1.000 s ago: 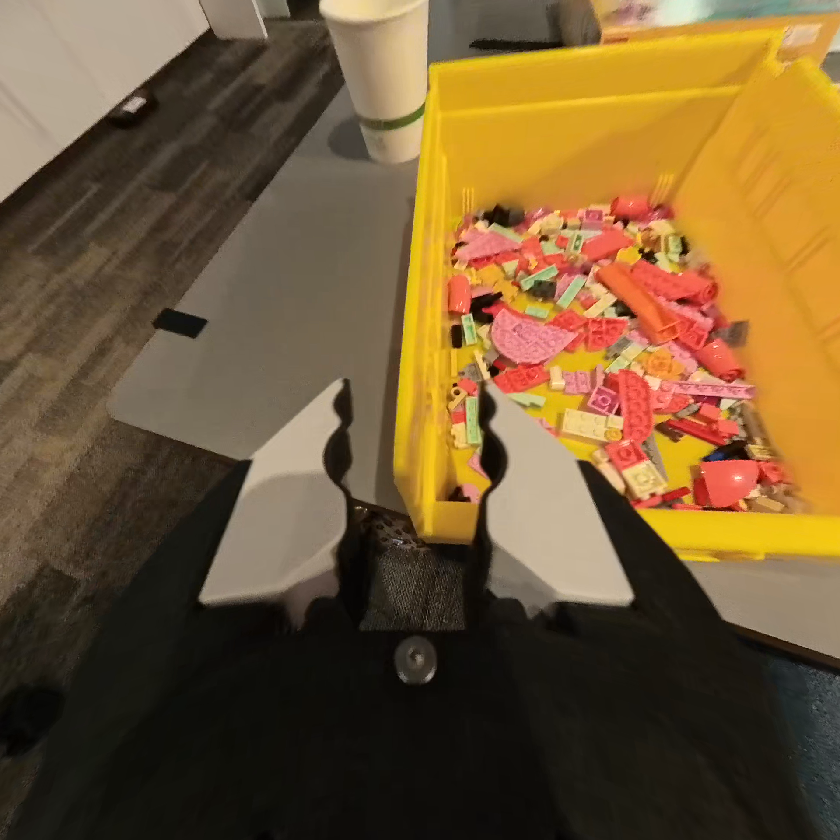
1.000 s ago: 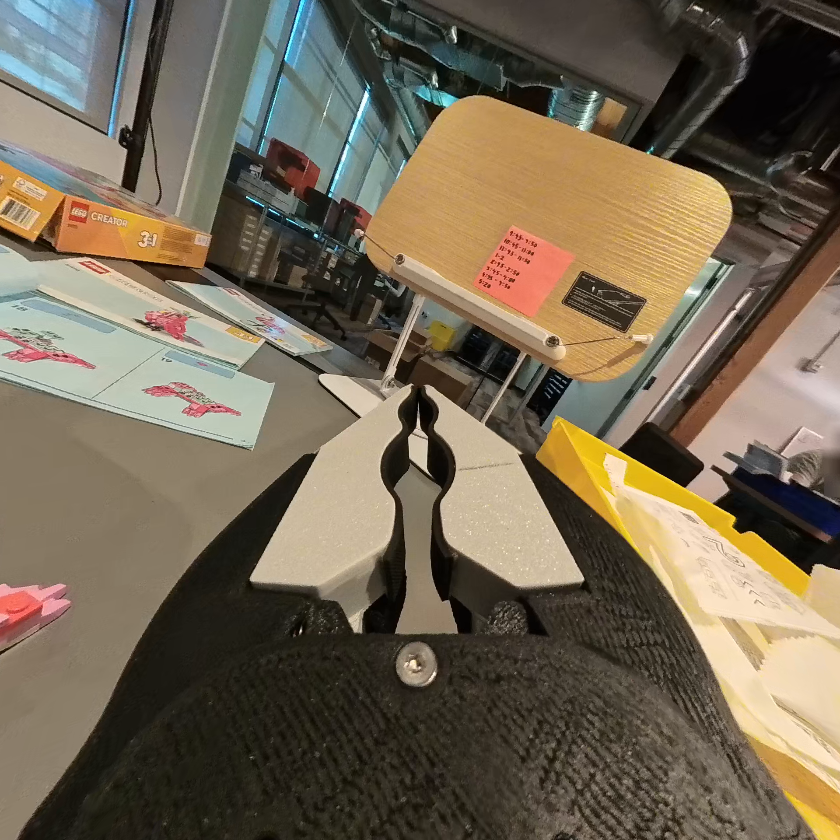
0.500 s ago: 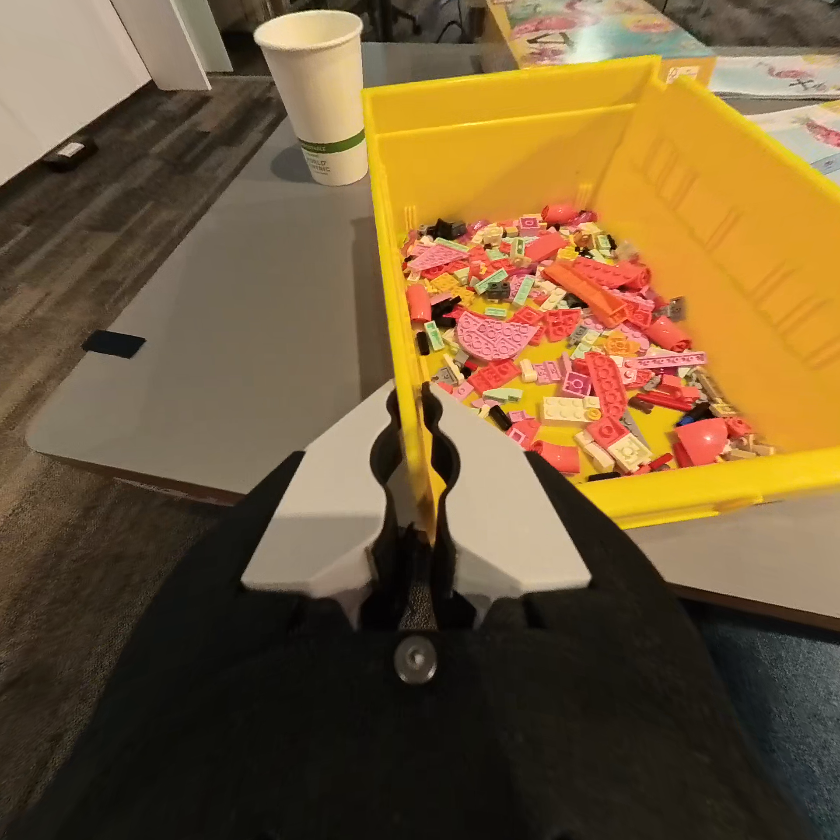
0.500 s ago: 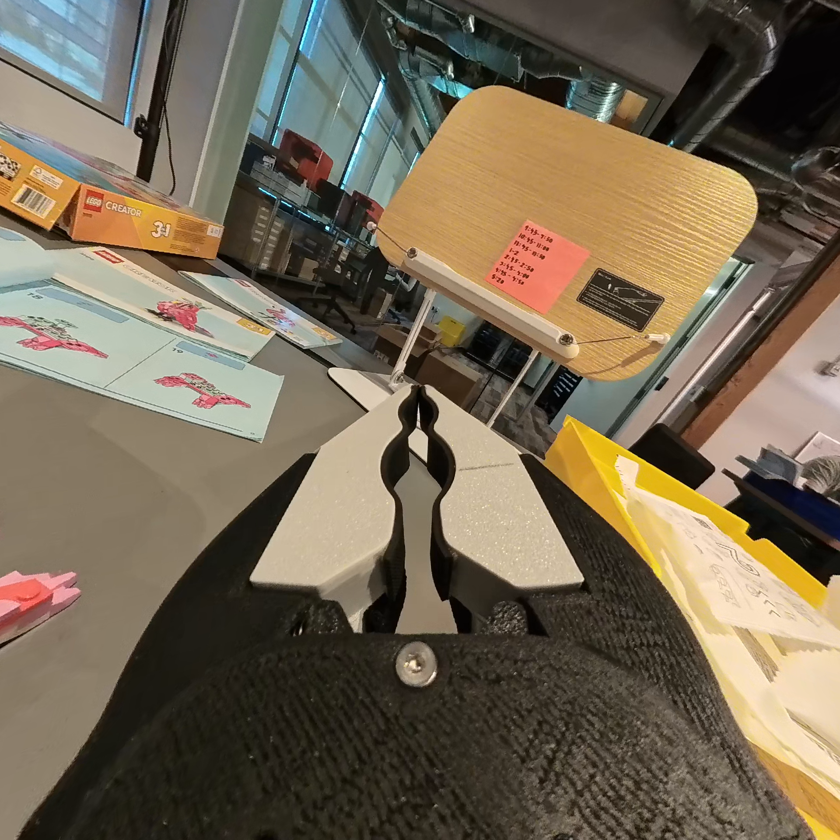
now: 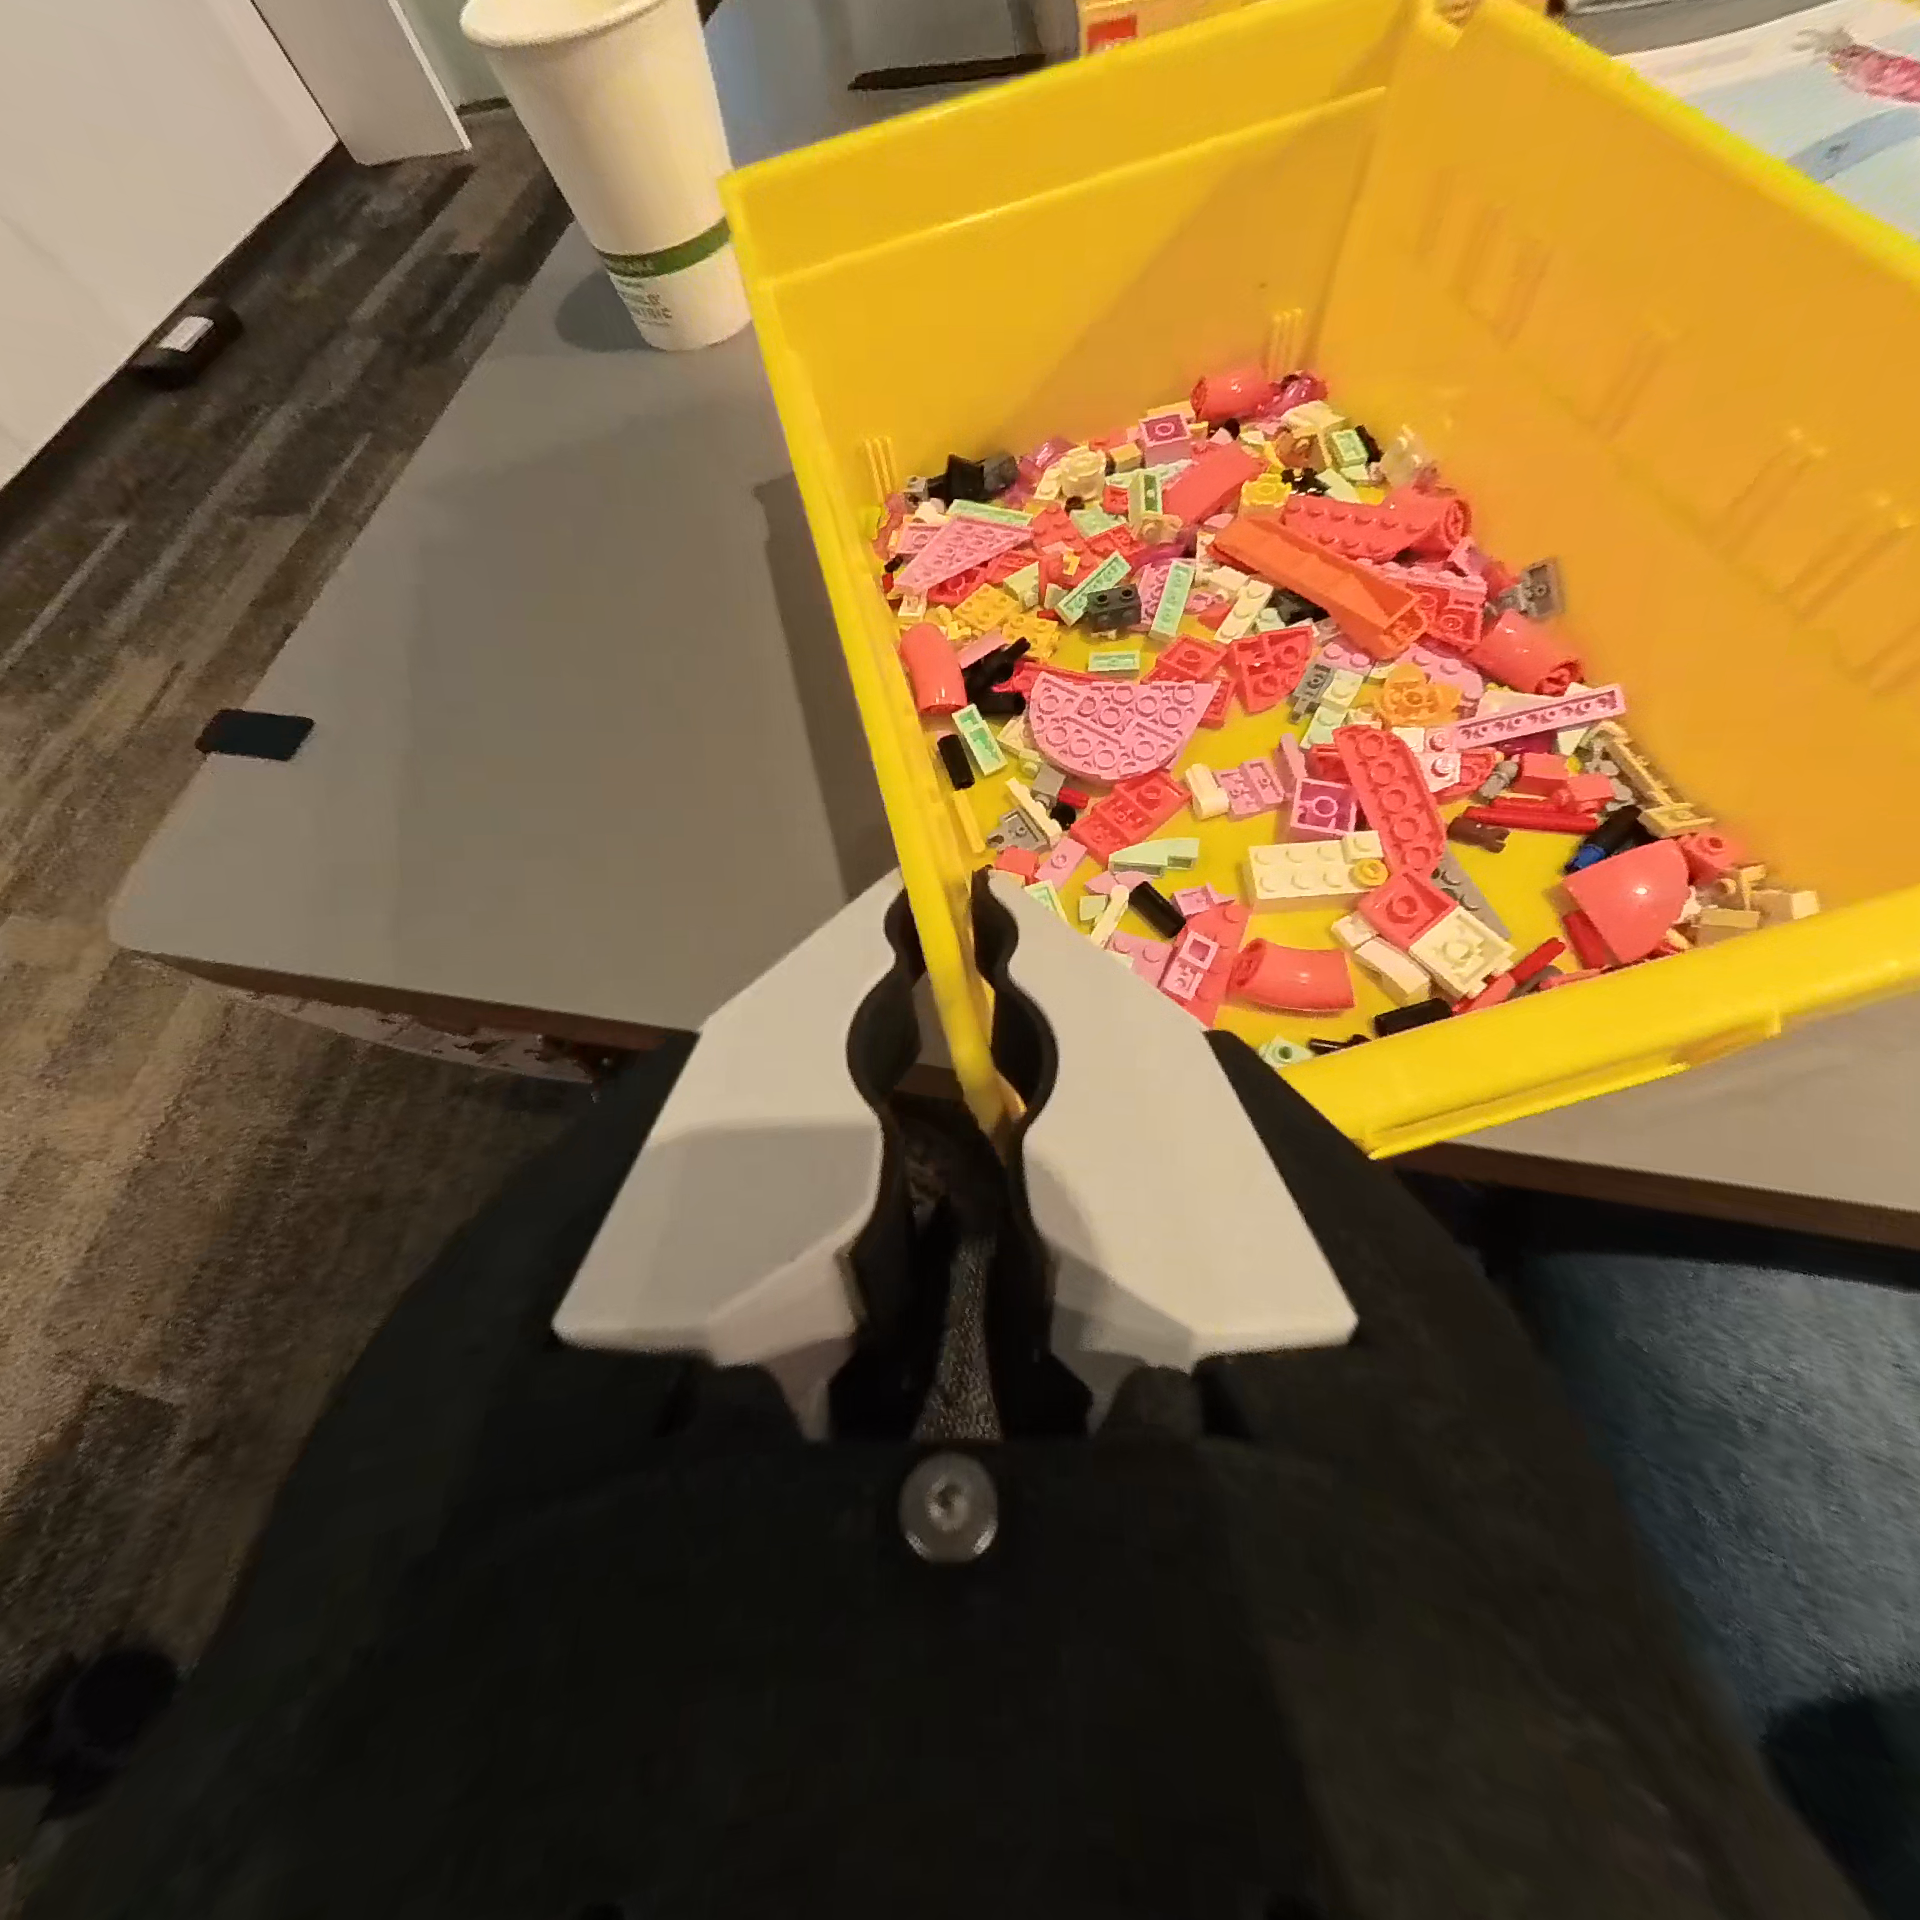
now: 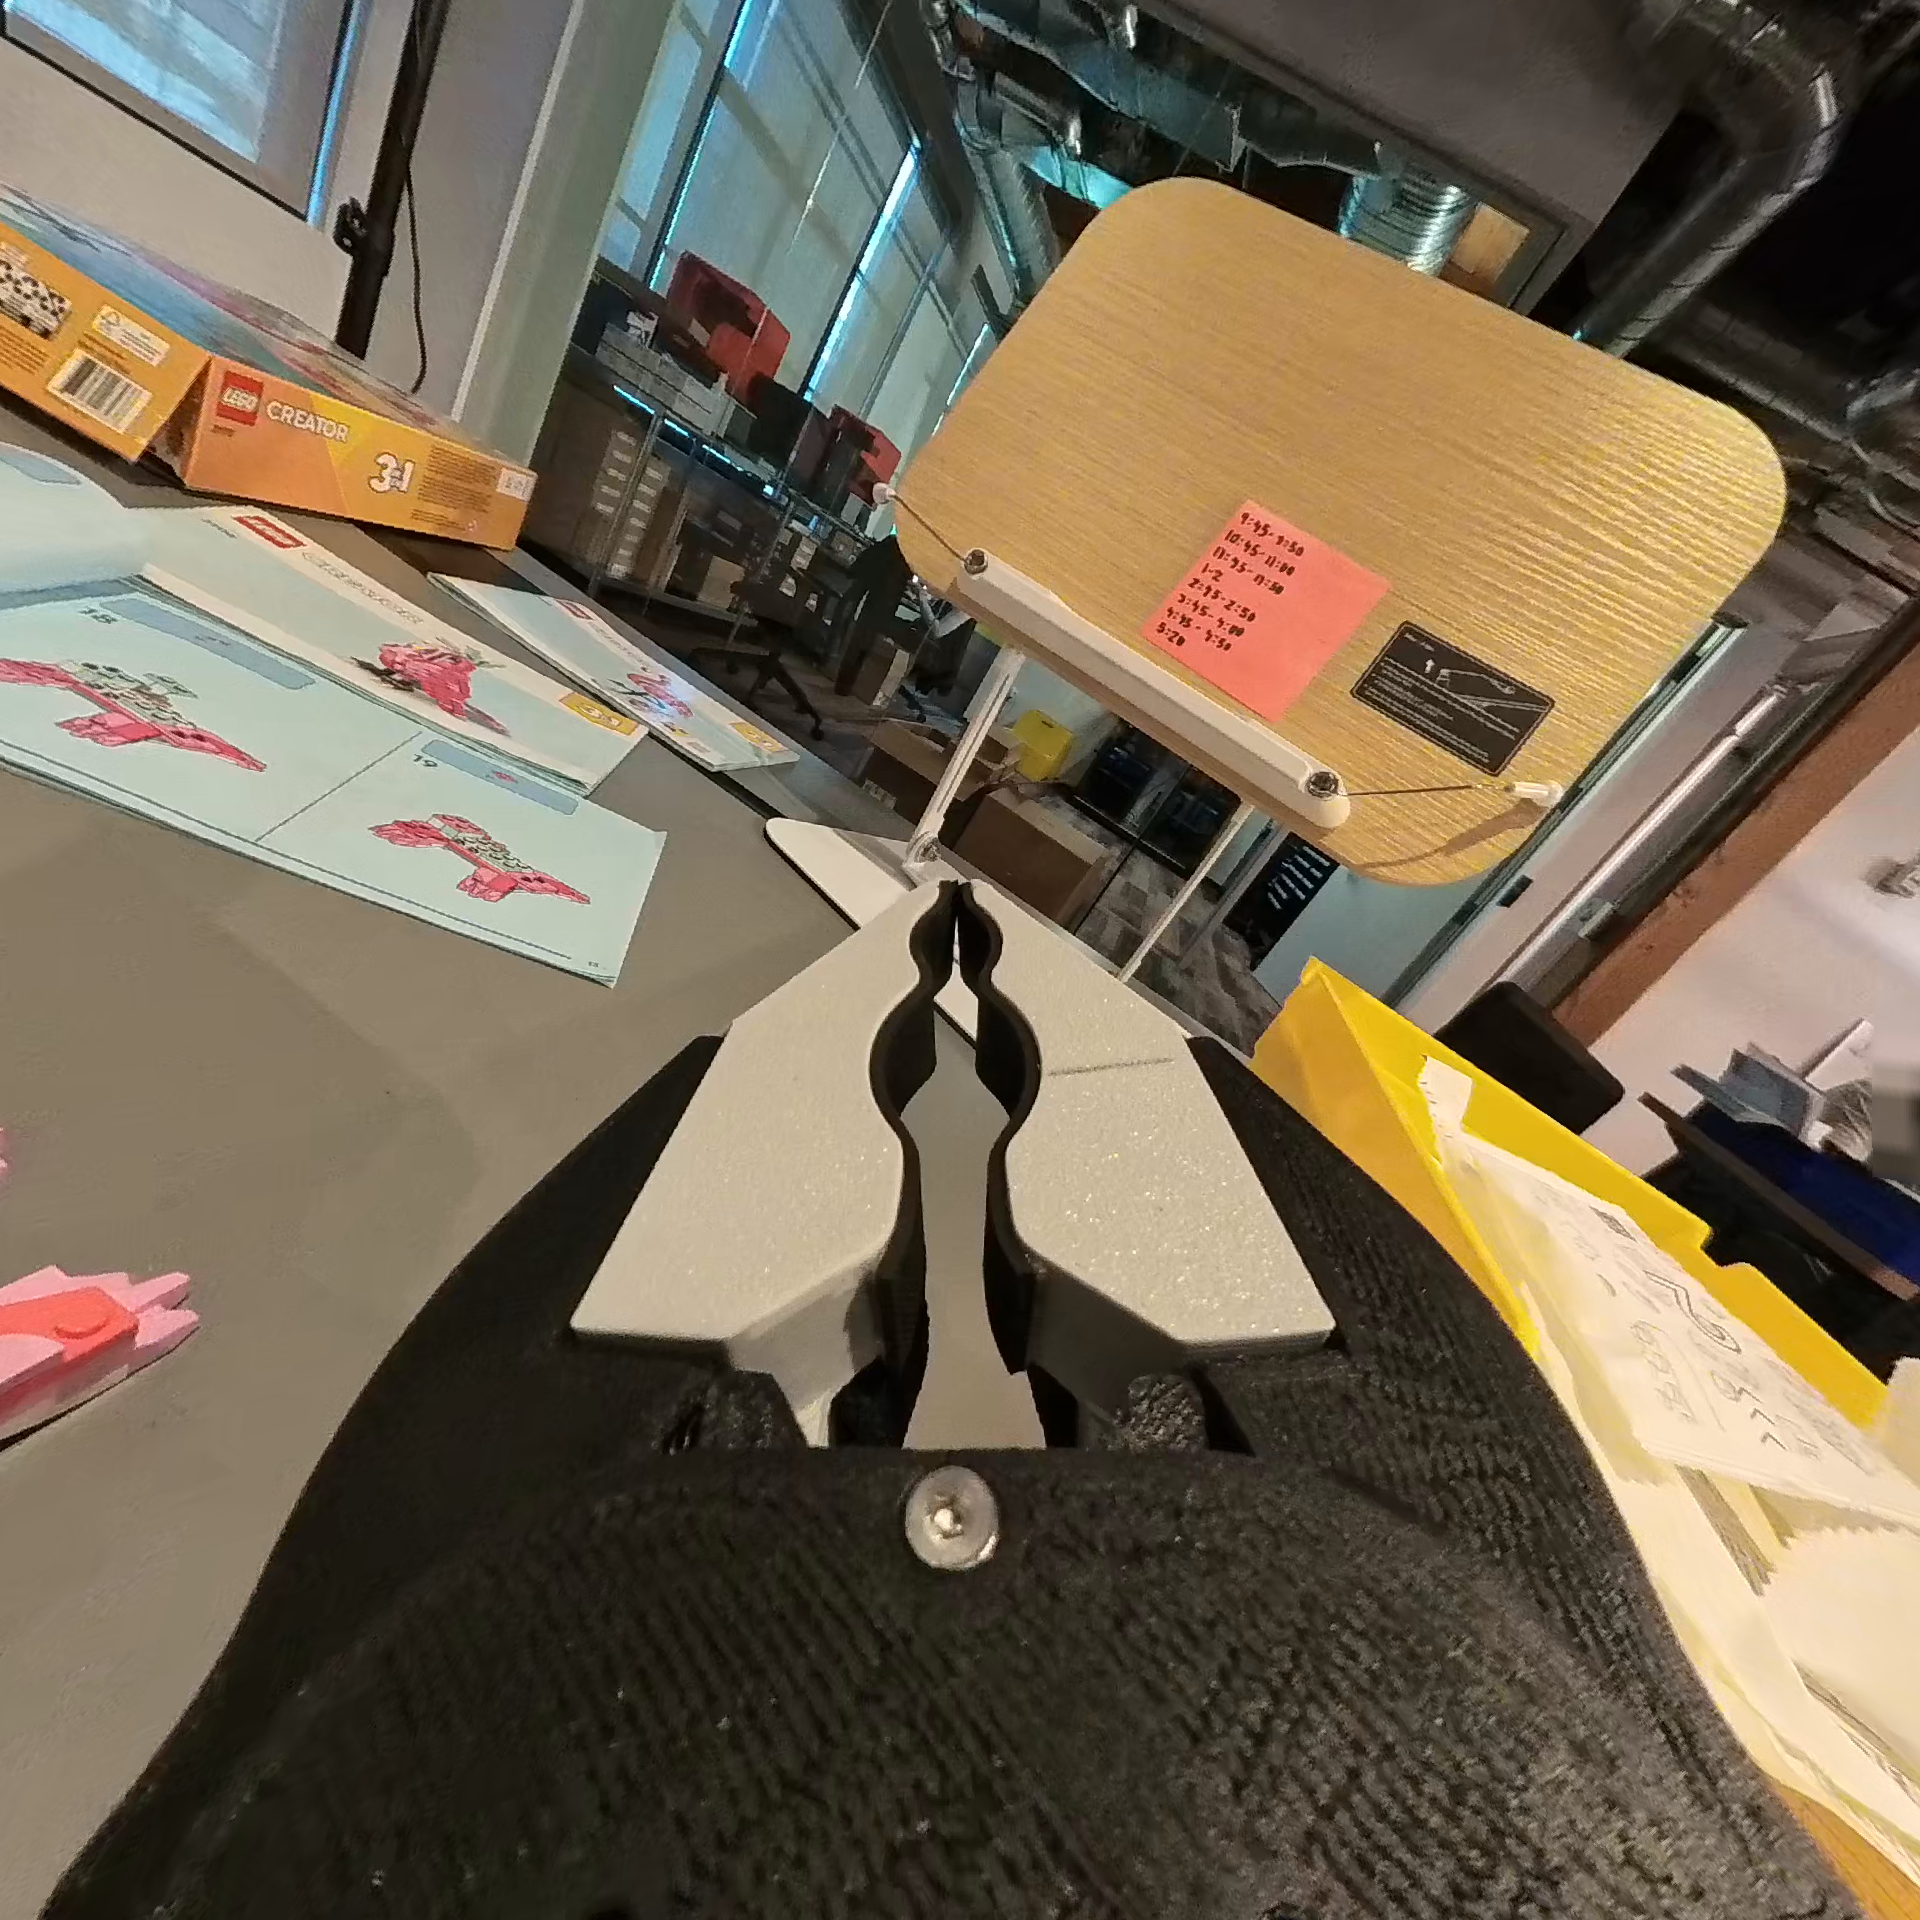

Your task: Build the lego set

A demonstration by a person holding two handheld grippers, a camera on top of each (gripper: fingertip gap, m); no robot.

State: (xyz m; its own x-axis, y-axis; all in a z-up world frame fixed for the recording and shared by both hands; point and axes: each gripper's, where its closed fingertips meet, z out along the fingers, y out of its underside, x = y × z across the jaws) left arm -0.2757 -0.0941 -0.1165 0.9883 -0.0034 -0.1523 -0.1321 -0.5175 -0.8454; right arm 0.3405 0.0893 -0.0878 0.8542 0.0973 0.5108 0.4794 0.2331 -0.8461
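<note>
The left gripper is closed on the left wall of the yellow bin, near its front corner; the thin wall passes between the two grey fingers and both of them press it. The bin looks tilted and stands at the front edge of the grey table. On its bottom lie many loose lego pieces, mostly pink, coral and cream, among them a large pink half-round plate. A white paper cup stands on the table behind the bin. The right gripper has its tips together and nothing is between them; it is above the table. Left of it lies a small pink and coral built part, and farther are open instruction booklets and an orange lego box. A wooden book stand with a pink sticky note is ahead, and a second yellow bin with papers is at right
</note>
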